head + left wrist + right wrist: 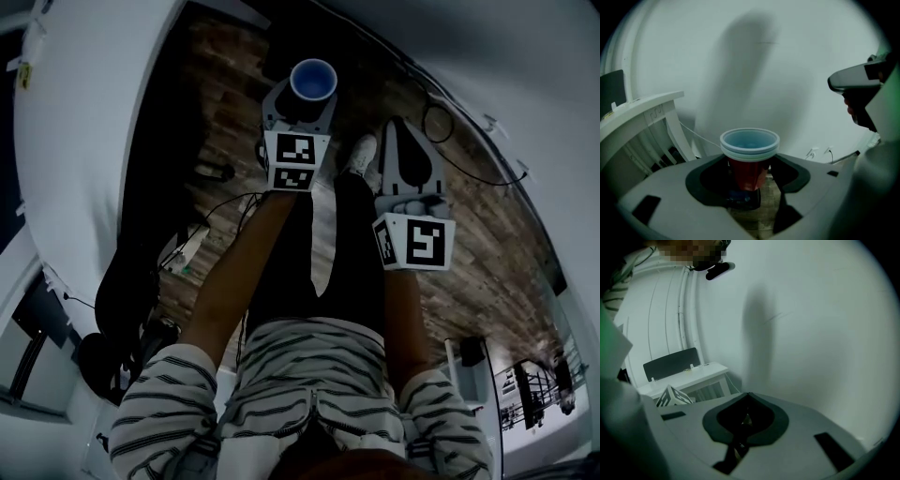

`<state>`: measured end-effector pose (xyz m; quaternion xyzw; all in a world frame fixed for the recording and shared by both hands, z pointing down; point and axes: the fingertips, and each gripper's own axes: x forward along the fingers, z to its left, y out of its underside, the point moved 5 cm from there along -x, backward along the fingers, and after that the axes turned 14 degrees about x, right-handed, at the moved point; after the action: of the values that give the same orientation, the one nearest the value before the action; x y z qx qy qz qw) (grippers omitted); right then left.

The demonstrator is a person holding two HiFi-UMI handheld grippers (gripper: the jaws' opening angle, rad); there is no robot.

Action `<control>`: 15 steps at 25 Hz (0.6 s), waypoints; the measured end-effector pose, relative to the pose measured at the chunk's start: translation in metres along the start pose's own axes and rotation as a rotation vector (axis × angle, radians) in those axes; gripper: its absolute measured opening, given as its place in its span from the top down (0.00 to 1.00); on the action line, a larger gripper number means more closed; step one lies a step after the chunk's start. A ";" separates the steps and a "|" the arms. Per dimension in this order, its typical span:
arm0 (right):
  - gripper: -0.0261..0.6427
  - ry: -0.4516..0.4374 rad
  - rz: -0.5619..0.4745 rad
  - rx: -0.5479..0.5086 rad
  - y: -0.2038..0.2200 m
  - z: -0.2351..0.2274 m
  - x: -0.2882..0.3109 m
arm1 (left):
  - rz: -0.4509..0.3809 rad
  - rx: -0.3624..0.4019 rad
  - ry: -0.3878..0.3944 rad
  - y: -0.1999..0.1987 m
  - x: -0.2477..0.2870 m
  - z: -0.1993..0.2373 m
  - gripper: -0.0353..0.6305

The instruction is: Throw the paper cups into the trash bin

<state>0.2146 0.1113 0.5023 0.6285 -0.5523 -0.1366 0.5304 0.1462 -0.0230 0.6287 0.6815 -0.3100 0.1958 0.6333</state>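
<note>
— Two cups, or more? What is your left gripper doing?

— My left gripper (747,185) is clamping a nested stack of cups (749,149). I am seeing at least two white rims, one upon another. So it is two or three cups, and I cannot tell more exactly. The jaws are pressing on the red part below the rims, and the mouth is pointing up.

— Why are you gripping it so low?

— I am thinking that the lower part is stiffer. The cups are thin paper, red outside and pale blue inside, round and narrowing downward. Near the rolled rim such paper is probably bending easily. With the cups nested, I am carrying all of them in one grip.

— And the right one?

— My right gripper (743,427) is fully closed and carrying nothing. Its jaws are pressing together with nothing between them. I am holding it beside the left one, out of the way.

— Where is the bin?

— No view is showing it. I am standing on a floor (469,206) of wooden planks, and the stack is hanging in the air ahead of my shoe (359,152), facing a smooth white wall (797,70). The throwing is not yet done. I am judging that the next step is finding the bin and bringing the stack above it.
</note>
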 end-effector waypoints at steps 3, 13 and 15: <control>0.95 0.004 0.014 0.008 0.012 -0.004 0.011 | 0.030 -0.005 0.008 0.020 0.018 -0.002 0.49; 0.95 0.007 0.043 0.034 0.041 -0.017 0.039 | 0.118 0.009 0.029 0.068 0.075 -0.009 0.49; 0.95 0.008 0.046 0.042 0.047 -0.021 0.043 | 0.140 0.031 0.034 0.079 0.089 -0.012 0.49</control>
<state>0.2198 0.0943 0.5673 0.6271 -0.5672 -0.1104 0.5224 0.1598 -0.0269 0.7468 0.6646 -0.3430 0.2558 0.6125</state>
